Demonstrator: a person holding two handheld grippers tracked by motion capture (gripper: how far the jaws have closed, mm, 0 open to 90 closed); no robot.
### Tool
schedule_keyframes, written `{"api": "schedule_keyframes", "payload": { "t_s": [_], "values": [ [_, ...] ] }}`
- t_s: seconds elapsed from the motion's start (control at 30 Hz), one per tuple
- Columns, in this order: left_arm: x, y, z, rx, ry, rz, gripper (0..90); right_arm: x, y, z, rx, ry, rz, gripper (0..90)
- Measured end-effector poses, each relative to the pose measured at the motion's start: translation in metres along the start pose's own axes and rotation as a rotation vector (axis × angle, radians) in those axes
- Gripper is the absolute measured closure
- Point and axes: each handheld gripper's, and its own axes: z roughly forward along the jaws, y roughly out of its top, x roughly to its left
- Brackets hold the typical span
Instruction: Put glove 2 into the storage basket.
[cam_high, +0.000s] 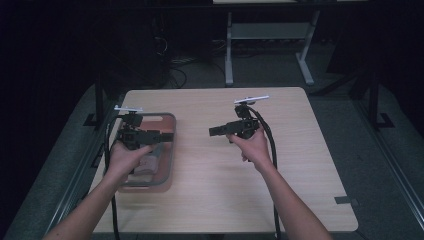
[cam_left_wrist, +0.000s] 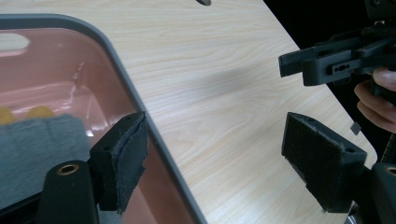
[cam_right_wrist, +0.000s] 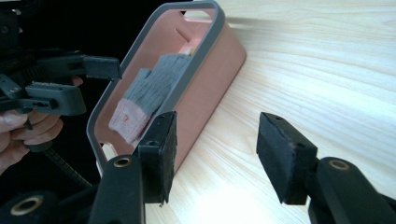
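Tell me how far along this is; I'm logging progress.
Done: a grey glove with a pink cuff already lies inside the pink bin. In hand: nothing; the left gripper and right gripper are both open and empty above the table. Left: presumably grasping the glove or bin.

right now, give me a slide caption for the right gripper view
Open right gripper faces a pink bin holding a grey glove on the wooden table.
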Motion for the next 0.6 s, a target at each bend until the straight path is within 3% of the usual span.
{"api": "schedule_keyframes", "payload": {
  "t_s": [0.6],
  "values": [
    [-0.027, 0.004, 0.024, 0.027, -0.046, 0.050, 21.6, -0.026, -0.017, -0.034, -0.032, -0.050, 0.046, 44.0]
  ]
}}
